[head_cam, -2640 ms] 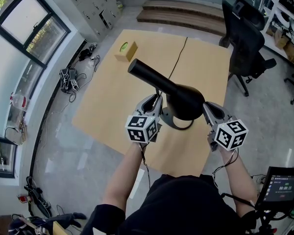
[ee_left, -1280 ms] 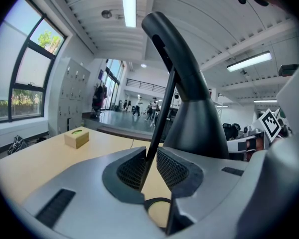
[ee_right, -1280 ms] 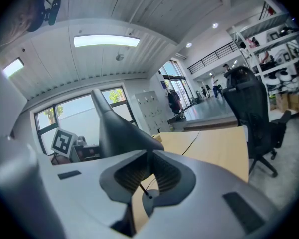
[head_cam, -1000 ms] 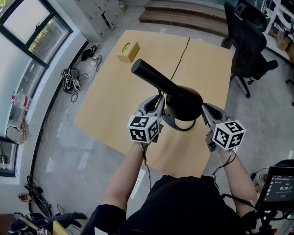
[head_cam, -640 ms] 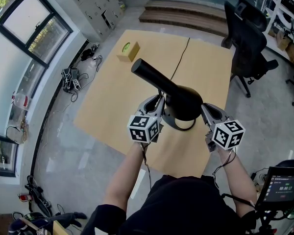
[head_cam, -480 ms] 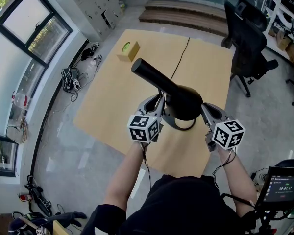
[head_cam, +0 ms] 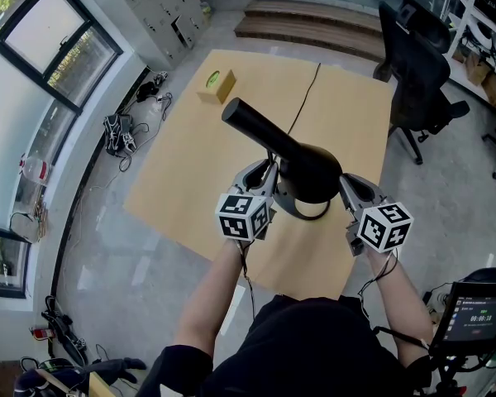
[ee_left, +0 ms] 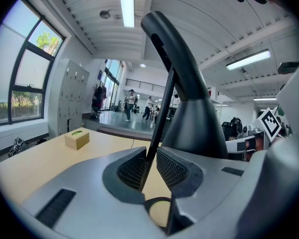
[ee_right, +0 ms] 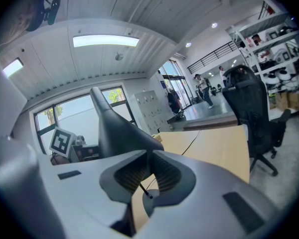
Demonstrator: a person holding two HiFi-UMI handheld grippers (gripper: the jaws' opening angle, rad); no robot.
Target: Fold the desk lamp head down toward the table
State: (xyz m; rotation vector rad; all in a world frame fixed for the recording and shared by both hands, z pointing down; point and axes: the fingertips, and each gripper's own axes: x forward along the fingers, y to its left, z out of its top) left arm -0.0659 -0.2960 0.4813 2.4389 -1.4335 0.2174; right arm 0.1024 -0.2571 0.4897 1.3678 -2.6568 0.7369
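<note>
A black desk lamp [head_cam: 310, 172] stands near the front of the wooden table [head_cam: 190, 172]. Its long head [head_cam: 252, 126] is raised and slants up toward the far left, and its ring base [head_cam: 304, 213] rests on the tabletop. My left gripper [head_cam: 267, 170] sits shut at the left side of the lamp's wide bell. My right gripper [head_cam: 347, 182] sits shut at the bell's right side. In the left gripper view the lamp [ee_left: 189, 108] towers just past the closed left gripper [ee_left: 150, 166], its thin stem lined up with the slit. The right gripper view shows the lamp [ee_right: 114, 128] beyond the closed right gripper [ee_right: 148, 176].
A small tan box [head_cam: 214, 86] sits at the table's far left corner. The lamp's black cable [head_cam: 302, 98] runs over the far edge. A black office chair [head_cam: 413, 73] stands at the right, and a small screen [head_cam: 475, 313] is at the lower right.
</note>
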